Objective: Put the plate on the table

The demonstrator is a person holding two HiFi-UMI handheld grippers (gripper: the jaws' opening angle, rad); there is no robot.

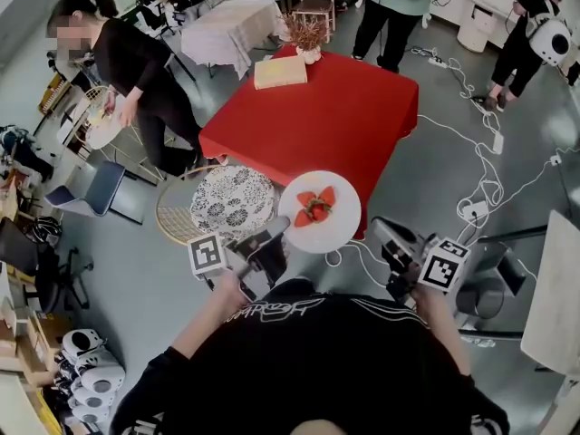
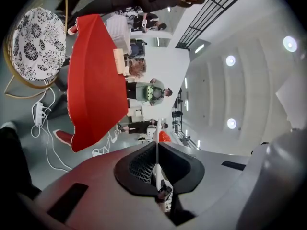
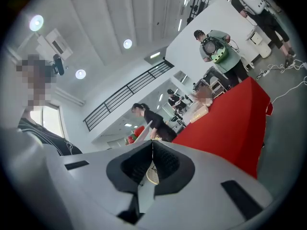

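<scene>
Nothing is set down yet: the left gripper pinches the plate by its rim, short of the red table, and the right gripper is closed and empty.

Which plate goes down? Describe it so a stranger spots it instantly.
Find the square red-clothed table. At its near corner is a round white plate, beside a round black-and-white patterned cushion. Only the plate carries red strawberries.
</scene>
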